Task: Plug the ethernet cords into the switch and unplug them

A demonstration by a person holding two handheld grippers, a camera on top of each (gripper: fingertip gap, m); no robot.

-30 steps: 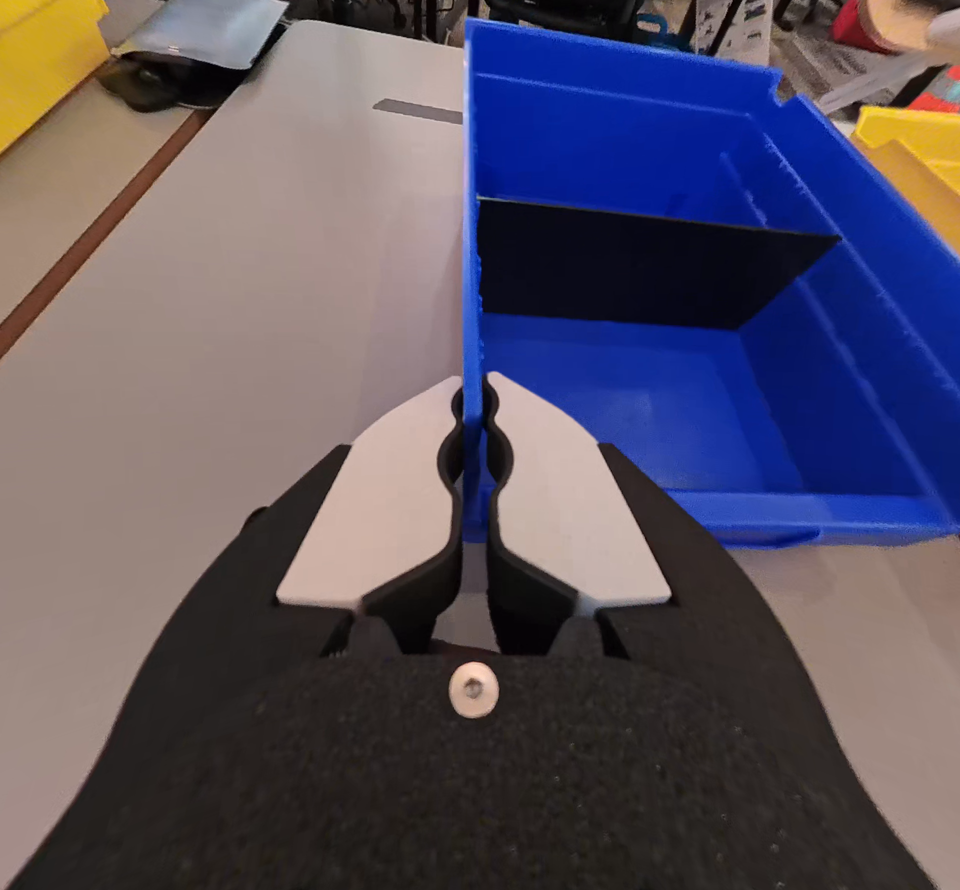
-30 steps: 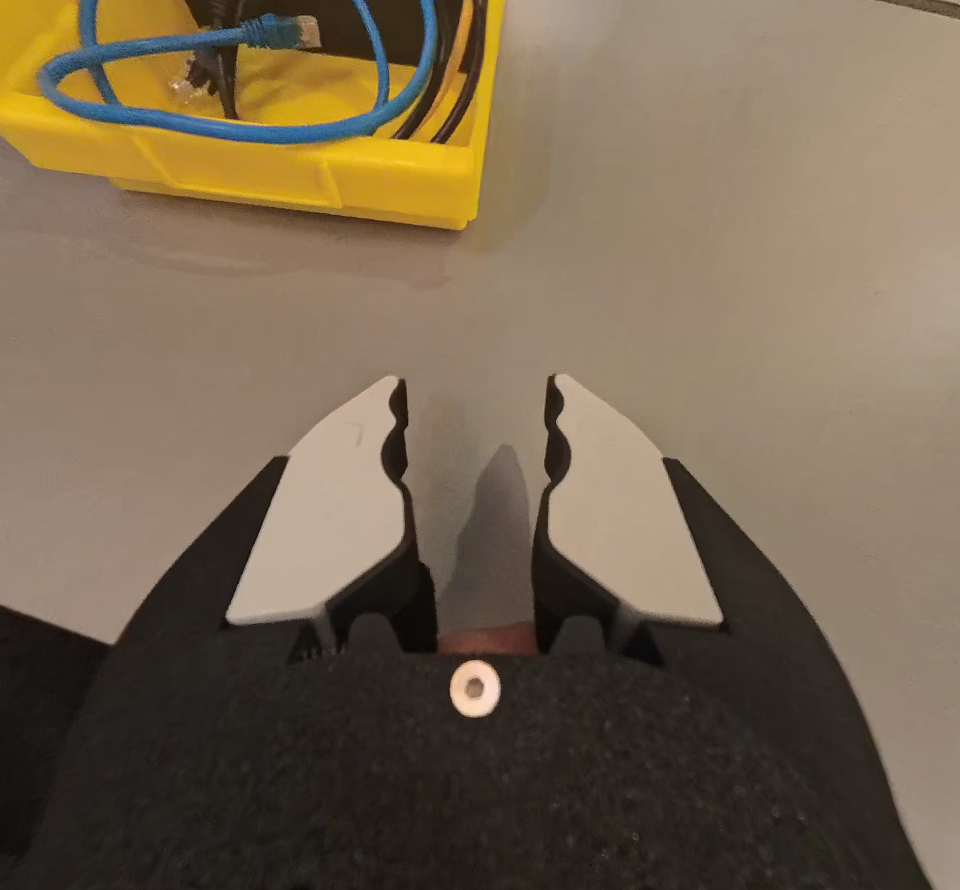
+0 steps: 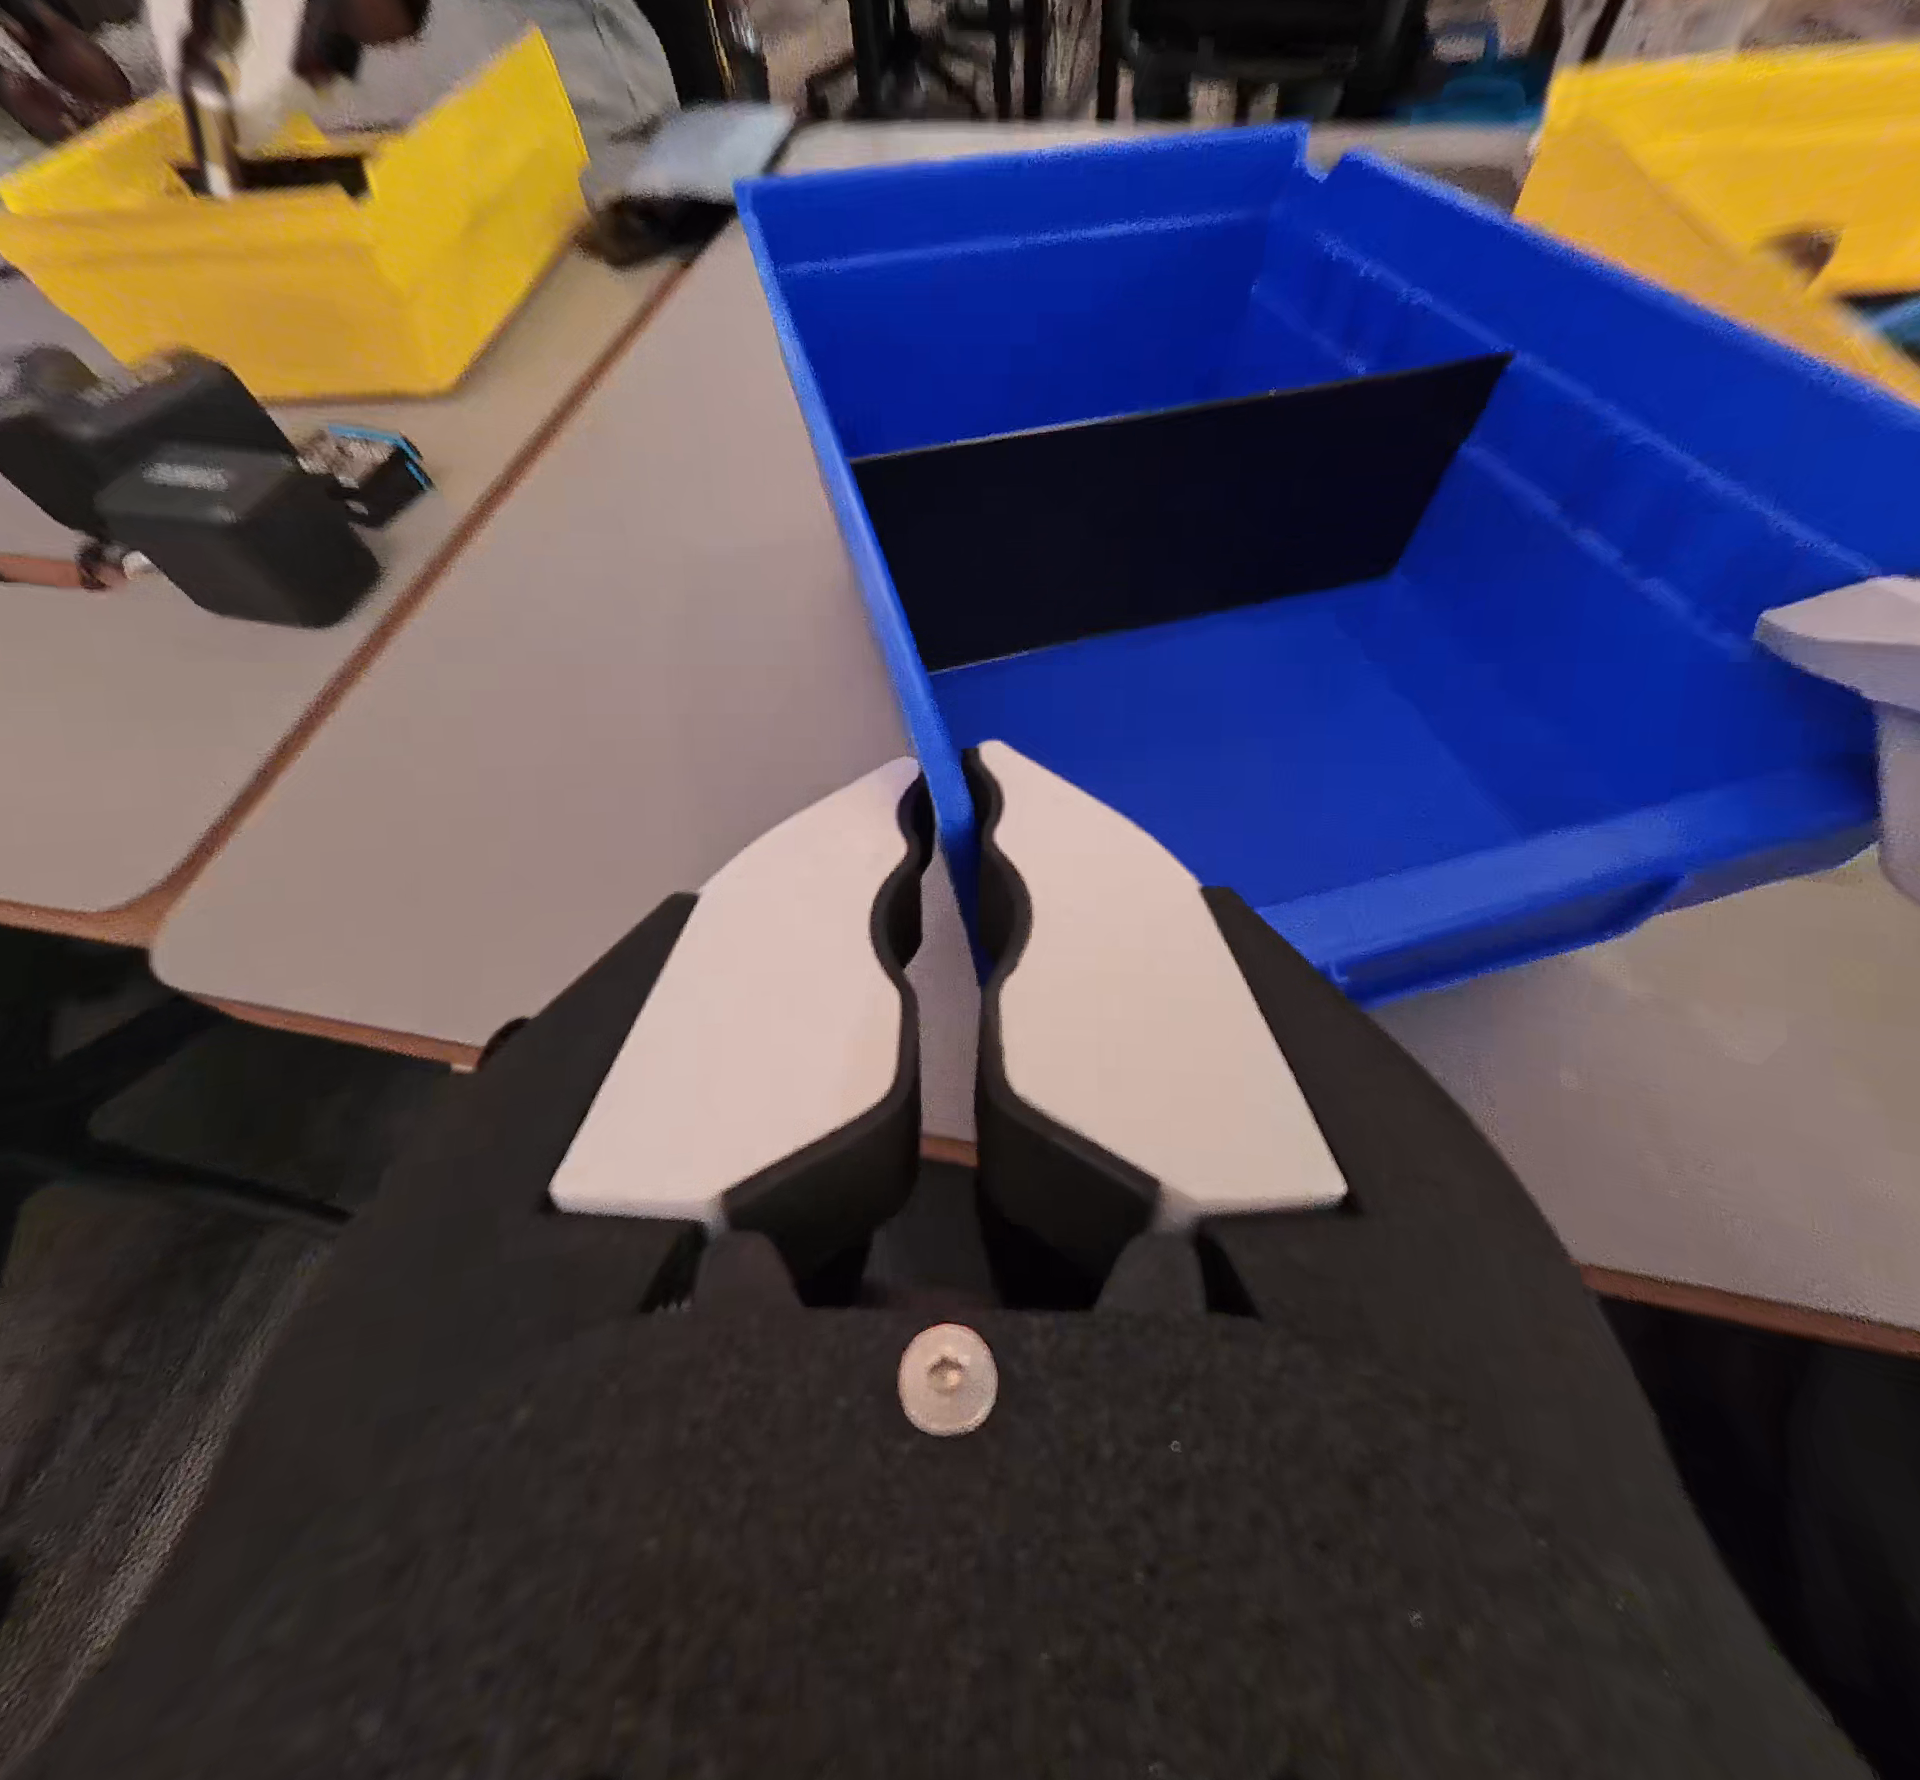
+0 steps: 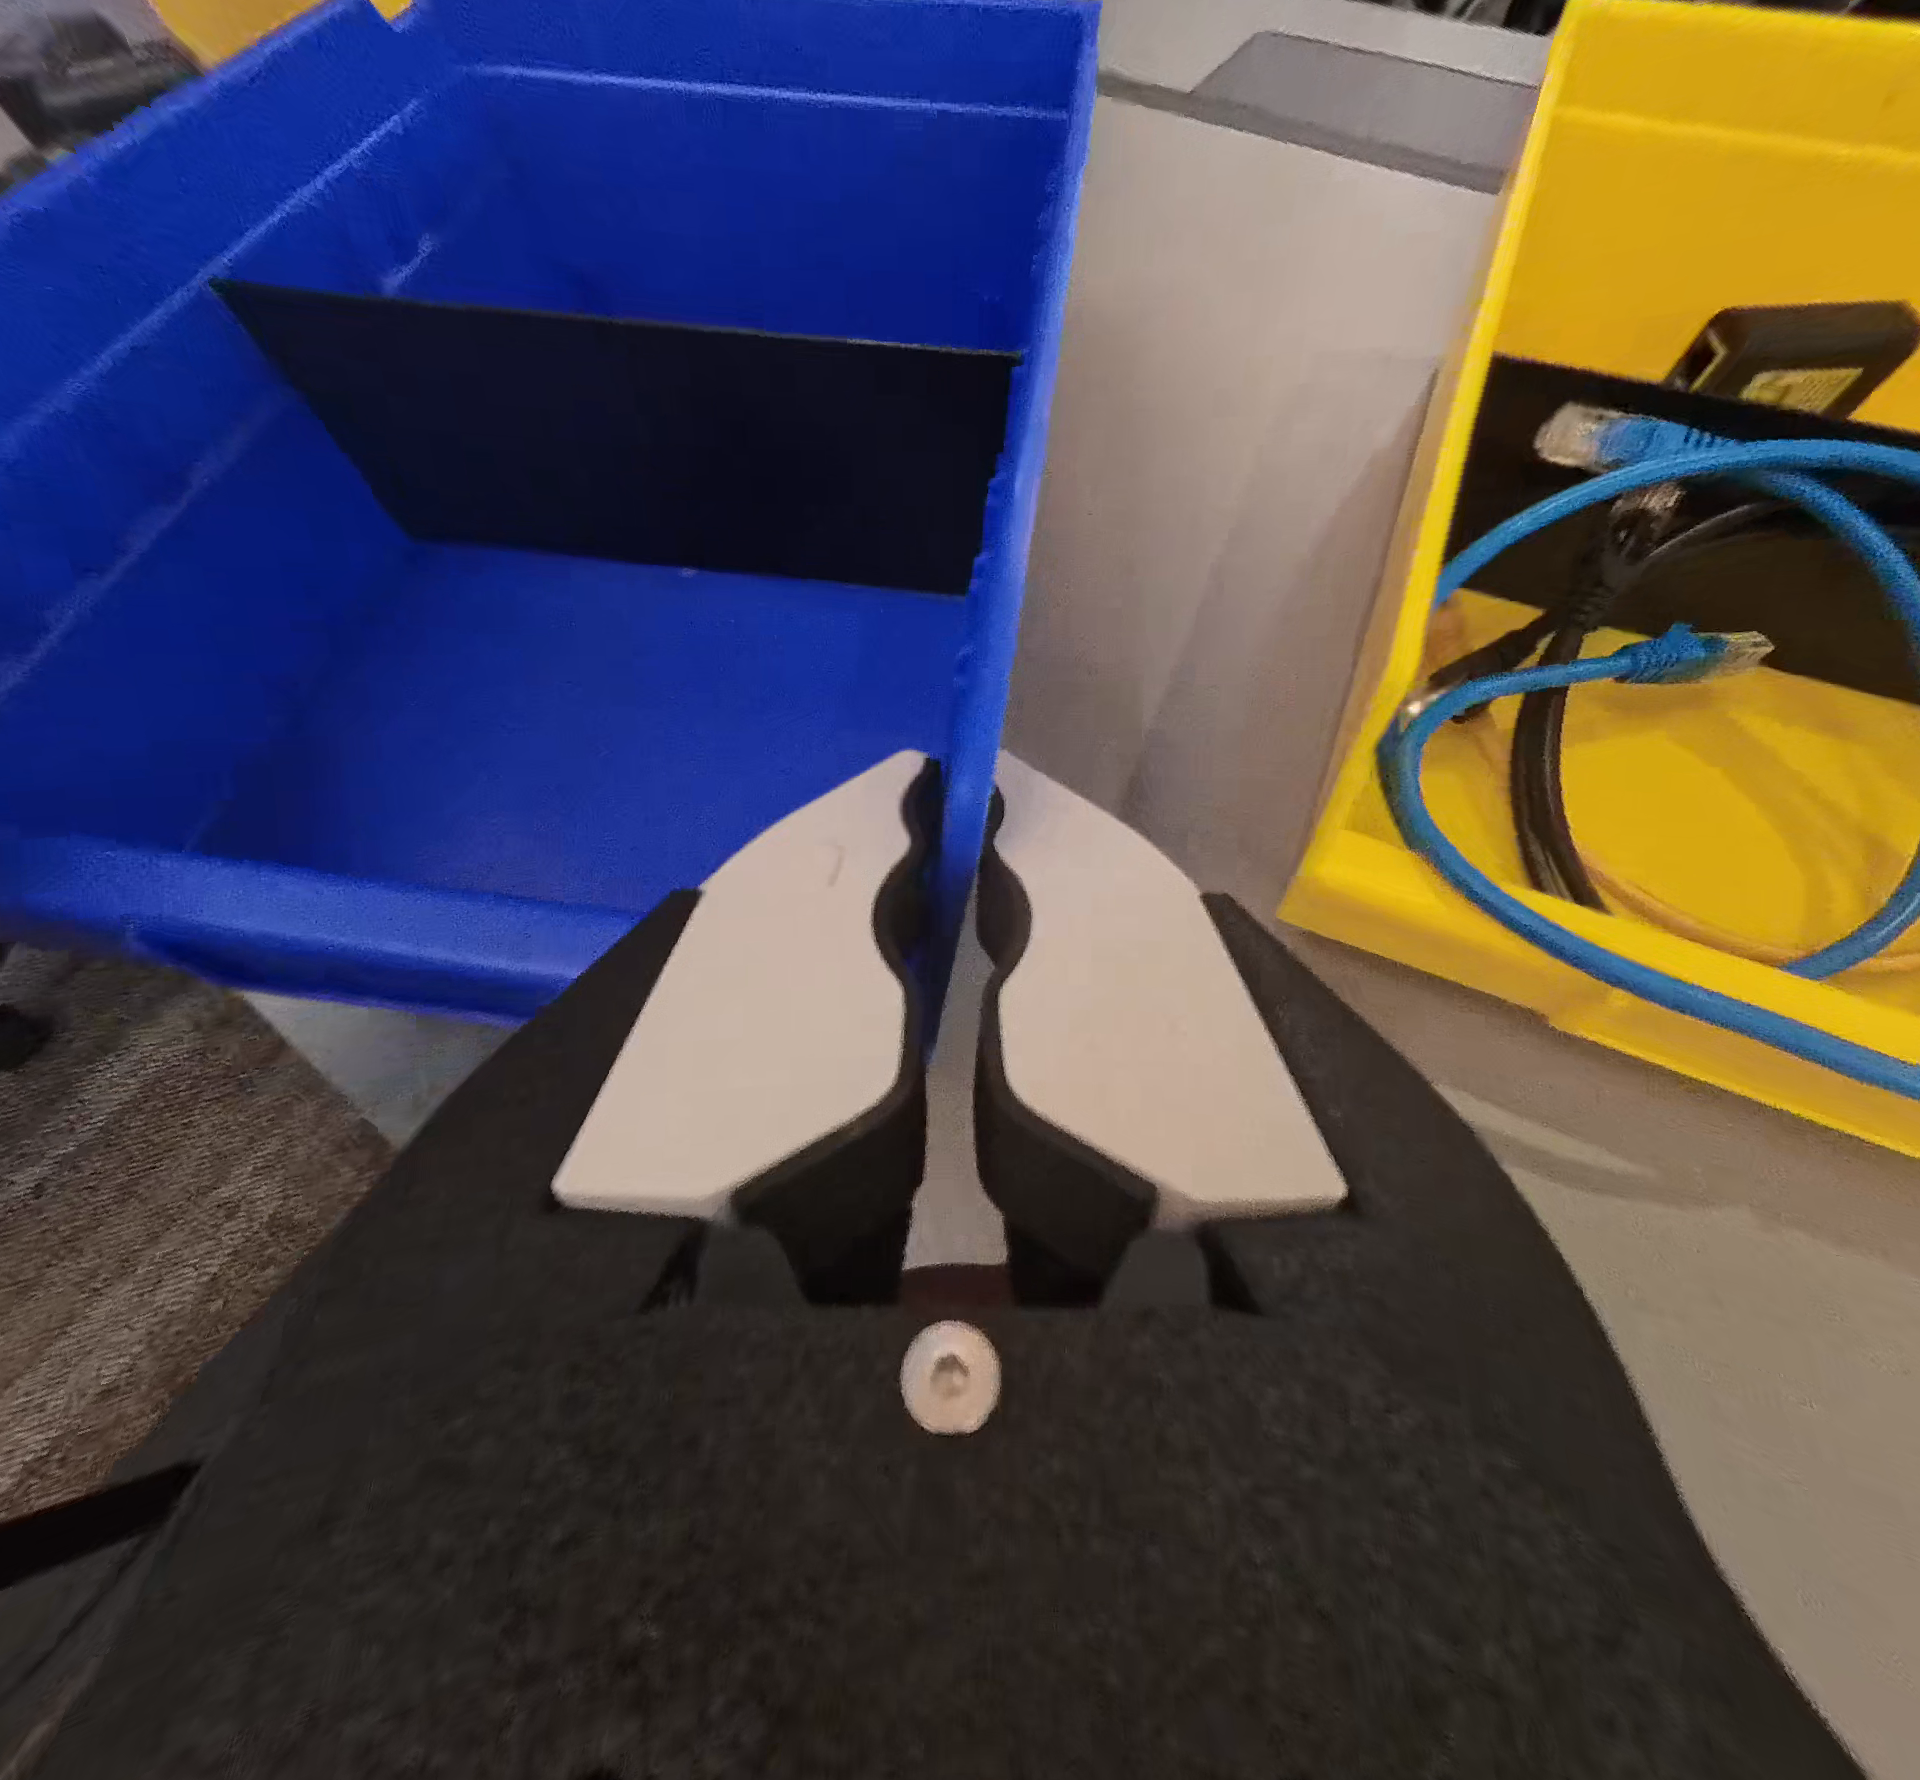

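Left wrist view: left gripper (image 3: 948, 774) clenched on left wall of blue bin (image 3: 1351, 774), near front corner, over grey table (image 3: 582, 712) edge. Right gripper (image 3: 1849, 650) visible at bin's right wall.

Right wrist view: right gripper (image 4: 961, 780) clenched on bin's right wall. Blue cords (image 4: 1621, 660) and black switch (image 4: 1787, 359) lie in yellow bin (image 4: 1455, 525), to the right.

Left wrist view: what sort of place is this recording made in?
Probably a shared lab or workshop room for data collection. Grey tables pushed together carry plastic parts bins, blue bin and yellow bin, with black equipment on the next table and chair or stand legs behind.
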